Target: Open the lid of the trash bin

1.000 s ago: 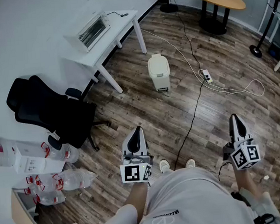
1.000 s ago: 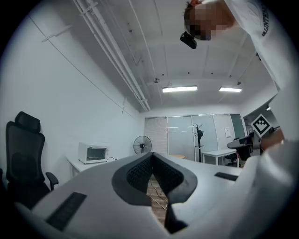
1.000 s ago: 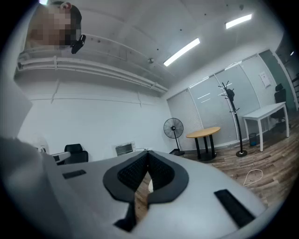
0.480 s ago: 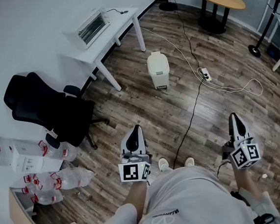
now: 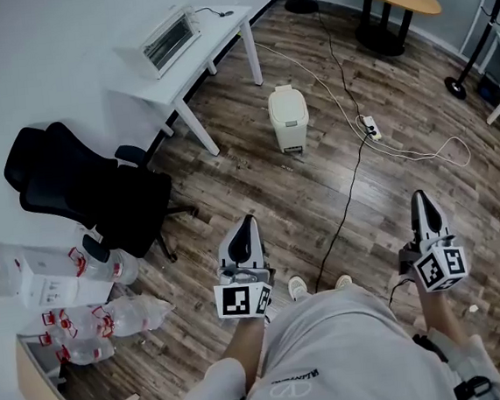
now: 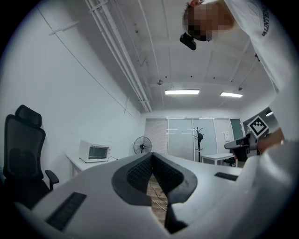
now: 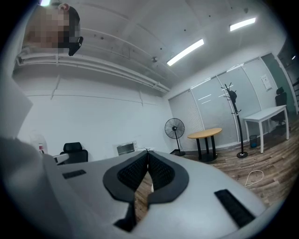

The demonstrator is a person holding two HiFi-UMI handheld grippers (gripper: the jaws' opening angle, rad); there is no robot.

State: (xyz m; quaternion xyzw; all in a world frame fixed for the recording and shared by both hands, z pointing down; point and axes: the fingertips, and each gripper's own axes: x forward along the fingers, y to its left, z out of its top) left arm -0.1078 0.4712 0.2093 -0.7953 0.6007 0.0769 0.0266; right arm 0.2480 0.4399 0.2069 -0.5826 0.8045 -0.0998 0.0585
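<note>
Left hand-held gripper and right hand-held gripper clenched on nothing, held low. Trash bin on floor at 12 o'clock, well apart; lid down. Nothing done: approach and opening outstanding.

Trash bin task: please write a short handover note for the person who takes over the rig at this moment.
Left gripper: shut, empty, held out in front of the person.
Right gripper: shut, empty, held out likewise.
Trash bin: stands on the wood floor, far ahead of both grippers, between the white table and the power strip. Its lid is down.
Done: nothing on the bin yet; neither gripper touches it.
Left: get close to the bin, then open the lid.
</note>
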